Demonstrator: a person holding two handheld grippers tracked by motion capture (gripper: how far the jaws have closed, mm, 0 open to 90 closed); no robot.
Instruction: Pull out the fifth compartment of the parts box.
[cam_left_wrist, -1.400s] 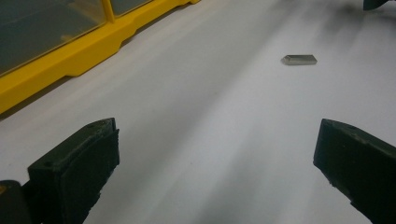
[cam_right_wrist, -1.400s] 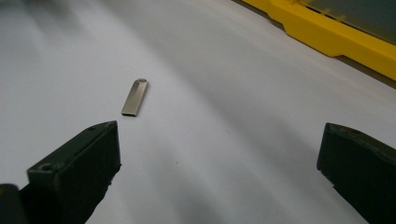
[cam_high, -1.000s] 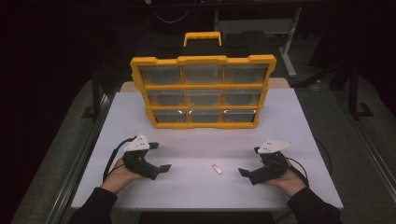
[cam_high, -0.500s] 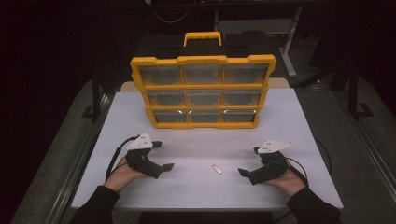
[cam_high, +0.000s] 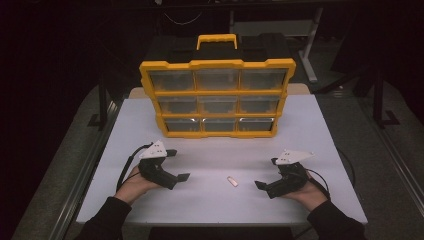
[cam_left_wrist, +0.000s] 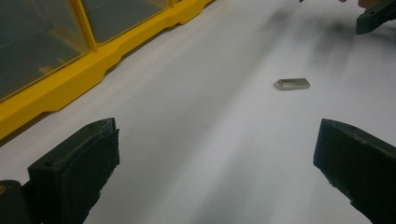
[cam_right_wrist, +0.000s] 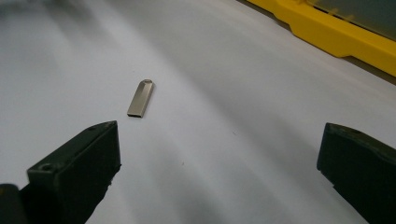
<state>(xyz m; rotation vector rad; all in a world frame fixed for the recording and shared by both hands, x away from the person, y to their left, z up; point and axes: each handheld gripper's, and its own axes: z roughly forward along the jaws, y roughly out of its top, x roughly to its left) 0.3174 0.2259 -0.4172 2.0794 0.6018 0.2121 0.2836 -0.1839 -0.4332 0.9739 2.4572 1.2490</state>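
My two tools rest on the white counter (cam_high: 320, 130) on either side of a small flat metal piece (cam_high: 232, 181), which lies alone and untouched, well in front of the yellow drawer organizer (cam_high: 217, 97). My left tool (cam_high: 172, 165) sits to the left of the metal piece with its jaws spread wide and nothing between them; in the left gripper view the piece (cam_left_wrist: 292, 84) lies ahead and toward the right jaw. My right tool (cam_high: 267, 174) sits just to the right of the piece, jaws likewise spread and empty; in the right gripper view the piece (cam_right_wrist: 141, 98) lies just beyond the left jaw. The organizer stands upright, with its drawers shut.
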